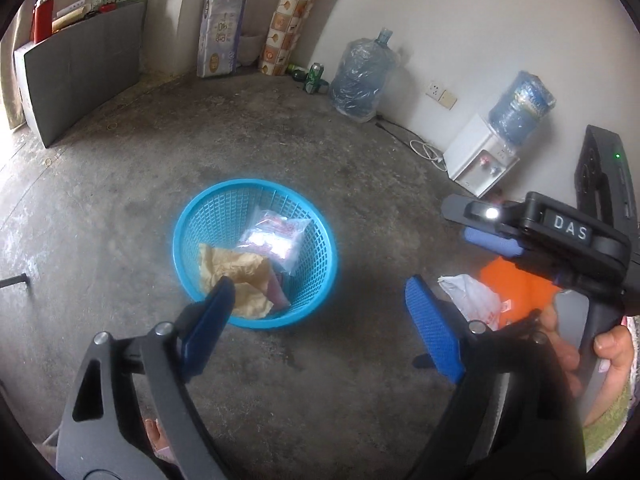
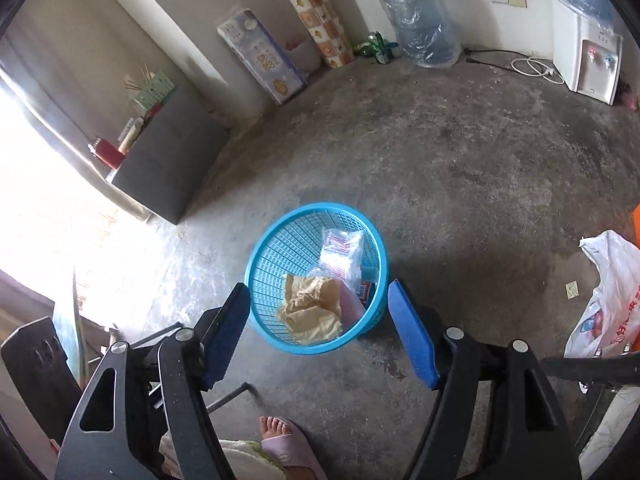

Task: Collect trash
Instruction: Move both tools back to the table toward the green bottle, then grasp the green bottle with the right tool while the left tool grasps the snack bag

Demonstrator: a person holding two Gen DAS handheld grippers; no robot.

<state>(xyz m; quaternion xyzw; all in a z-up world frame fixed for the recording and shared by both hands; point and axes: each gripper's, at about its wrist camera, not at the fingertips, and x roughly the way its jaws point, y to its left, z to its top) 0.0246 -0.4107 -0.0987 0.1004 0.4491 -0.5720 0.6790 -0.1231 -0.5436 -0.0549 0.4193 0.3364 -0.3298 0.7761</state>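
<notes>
A blue mesh basket (image 1: pixel 192 236) (image 2: pixel 276 248) stands on the concrete floor. Inside lie crumpled tan paper (image 1: pixel 240 276) (image 2: pixel 308 308), a clear plastic packet with red print (image 1: pixel 276 240) (image 2: pixel 340 252) and a small pink-red scrap (image 1: pixel 276 292) (image 2: pixel 352 304). My left gripper (image 1: pixel 320 300) hovers above the basket's near side, open, nothing between its blue pads. My right gripper (image 2: pixel 320 308) hangs above the basket as well, open and empty; it also shows at the right of the left wrist view (image 1: pixel 492 236), held by a hand (image 1: pixel 612 356).
A white plastic bag (image 2: pixel 608 300) (image 1: pixel 476 296) and something orange (image 1: pixel 516 284) lie right of the basket. Along the walls stand a water dispenser (image 2: pixel 592 68), a water jug (image 2: pixel 424 20), cans (image 2: pixel 376 46), a tissue pack (image 2: pixel 260 56) and a grey box (image 2: pixel 168 160). A slippered foot (image 2: pixel 284 440) stands near.
</notes>
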